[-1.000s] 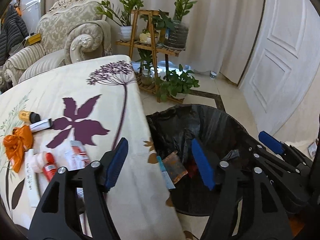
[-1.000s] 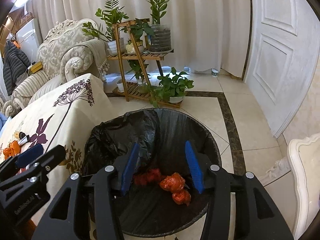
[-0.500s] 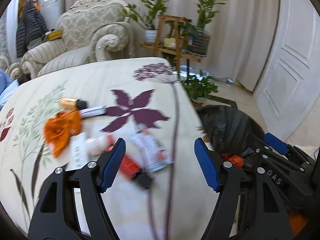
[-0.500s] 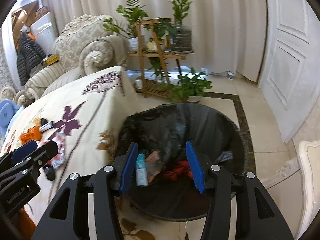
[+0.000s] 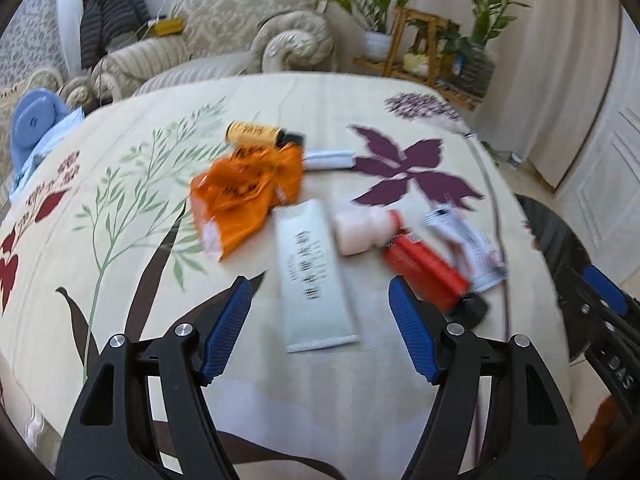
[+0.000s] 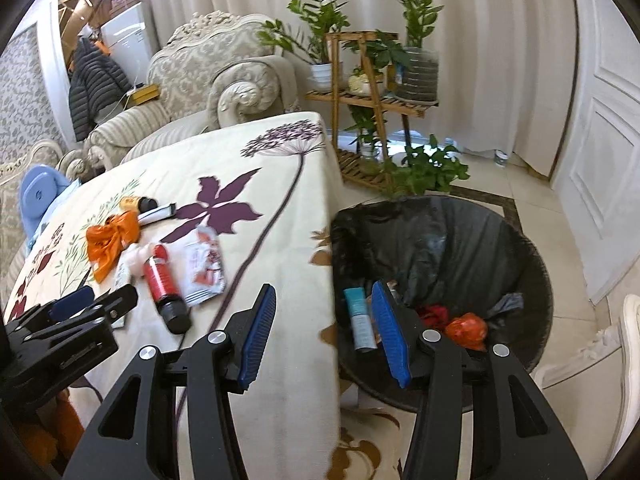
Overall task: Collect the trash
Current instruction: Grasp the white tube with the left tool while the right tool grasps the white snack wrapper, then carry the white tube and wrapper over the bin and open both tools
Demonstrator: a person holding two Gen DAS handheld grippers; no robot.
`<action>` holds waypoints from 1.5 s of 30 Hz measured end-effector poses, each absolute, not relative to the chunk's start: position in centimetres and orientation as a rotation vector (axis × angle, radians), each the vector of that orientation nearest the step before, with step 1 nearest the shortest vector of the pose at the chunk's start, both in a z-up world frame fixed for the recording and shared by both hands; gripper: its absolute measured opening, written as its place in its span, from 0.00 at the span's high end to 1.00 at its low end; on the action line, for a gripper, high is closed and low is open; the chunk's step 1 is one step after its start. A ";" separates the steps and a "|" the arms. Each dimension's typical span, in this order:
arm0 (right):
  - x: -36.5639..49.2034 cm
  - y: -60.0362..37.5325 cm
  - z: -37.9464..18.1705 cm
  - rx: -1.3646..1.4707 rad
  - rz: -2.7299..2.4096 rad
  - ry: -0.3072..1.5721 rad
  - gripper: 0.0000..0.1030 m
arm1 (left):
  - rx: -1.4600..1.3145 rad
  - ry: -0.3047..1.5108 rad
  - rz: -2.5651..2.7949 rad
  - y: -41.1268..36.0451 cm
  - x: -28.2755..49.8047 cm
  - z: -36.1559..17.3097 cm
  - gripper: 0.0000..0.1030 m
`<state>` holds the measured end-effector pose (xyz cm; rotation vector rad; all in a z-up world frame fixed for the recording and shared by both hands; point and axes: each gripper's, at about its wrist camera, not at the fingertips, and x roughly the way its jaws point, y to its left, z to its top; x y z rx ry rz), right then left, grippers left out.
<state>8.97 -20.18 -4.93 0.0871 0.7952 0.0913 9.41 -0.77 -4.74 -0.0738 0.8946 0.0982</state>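
Trash lay clustered on my table: wrapper, tube, red bottle; some sat already in the bin. Left tongs and right tongs stood apart, empty. Next pick judged: straddle the tube, then close.

Your tabletop wears a cream cloth printed with green sprigs and purple leaves, and the litter lies bunched toward its right edge, the one beside the bin. Nearest you lies a pale tube, with a crumpled orange wrapper to its left and a small white bottle, a red bottle with a black cap and a flat red-and-white sachet to its right. Toward the far edge you have a yellow bottle with a dark cap and a white tube just beside the wrapper.
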 end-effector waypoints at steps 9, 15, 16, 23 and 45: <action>9.1 -17.9 -4.5 0.053 0.134 0.794 0.52 | -0.084 0.919 0.076 0.3 9.5 -5.3 0.51; 9.5 -16.5 -4.4 0.033 0.156 0.798 0.52 | -0.085 0.902 0.045 0.7 8.9 -5.2 0.67; 9.6 -16.2 -4.3 0.030 0.161 0.799 0.52 | -0.092 0.899 0.036 0.8 8.7 -5.1 0.67; 10.7 -14.3 -4.2 -0.005 0.194 0.804 0.52 | -0.116 0.882 0.031 2.3 7.5 -4.5 0.68; 13.1 -12.0 -5.7 -0.078 0.211 0.895 0.70 | -0.155 0.860 0.053 5.4 6.7 -4.1 0.68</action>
